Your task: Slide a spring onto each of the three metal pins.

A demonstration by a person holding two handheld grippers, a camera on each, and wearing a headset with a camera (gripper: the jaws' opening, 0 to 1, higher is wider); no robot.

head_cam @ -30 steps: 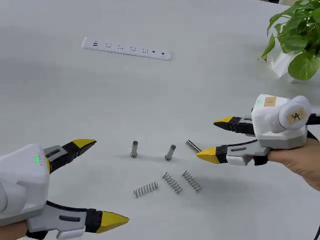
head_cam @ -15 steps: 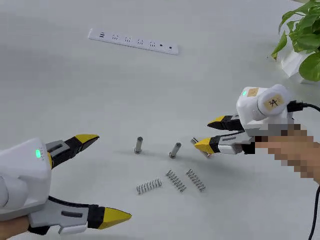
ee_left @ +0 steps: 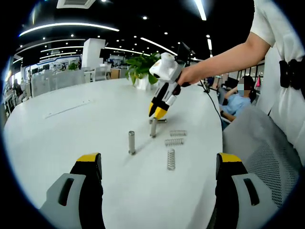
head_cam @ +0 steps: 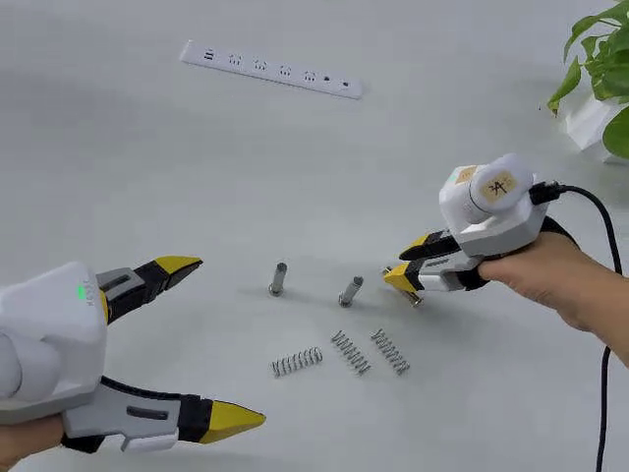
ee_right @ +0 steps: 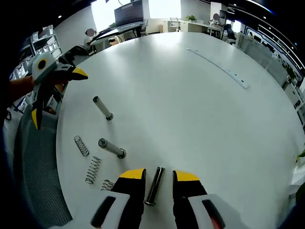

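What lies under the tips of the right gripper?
A metal pin lies flat on the table between the right gripper's jaws. In the head view they cover most of it.

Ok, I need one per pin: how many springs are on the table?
3, loose in a row on the table: left spring, middle spring, right spring. None seems hidden.

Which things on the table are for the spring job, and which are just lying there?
For the job: left standing pin, right standing pin, lying pin, left spring, middle spring, right spring.
Just lying about: power strip, potted plant.
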